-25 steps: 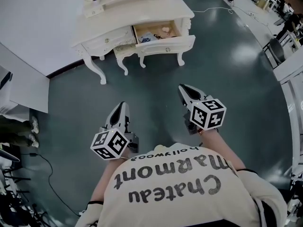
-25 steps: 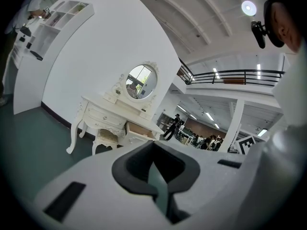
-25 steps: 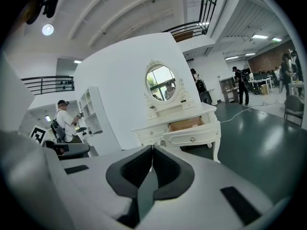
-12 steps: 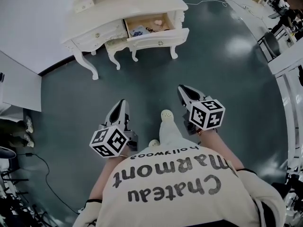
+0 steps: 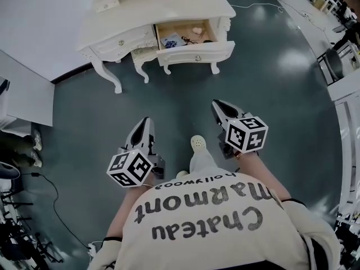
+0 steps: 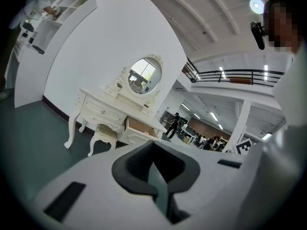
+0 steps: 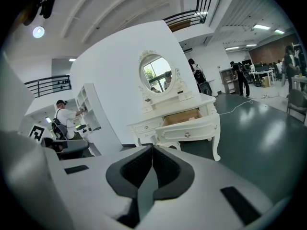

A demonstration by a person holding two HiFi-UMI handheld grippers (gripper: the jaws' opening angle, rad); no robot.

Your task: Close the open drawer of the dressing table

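The cream dressing table (image 5: 169,7) stands ahead across the green floor. Its right-hand drawer (image 5: 194,41) is pulled out, with small items inside; the left-hand drawer (image 5: 125,43) is closed. The open drawer also appears in the left gripper view (image 6: 138,127) and in the right gripper view (image 7: 184,118). My left gripper (image 5: 145,122) and right gripper (image 5: 218,104) are held side by side in front of the body. Both are well short of the table, point toward it and touch nothing. The left gripper (image 6: 153,143) and the right gripper (image 7: 152,147) are both shut and empty.
A small stool (image 6: 103,135) sits under the table between its legs. A white curved wall (image 5: 39,16) runs behind it, and a white panel (image 5: 22,100) stands at the left. A person works at a shelf (image 7: 61,121). Chairs (image 5: 332,63) and a floor cable (image 5: 253,7) lie to the right.
The person has stepped toward the table, and a shoe has come into view between the grippers. The table shifted left in the view, then back. Both grippers stay shut.
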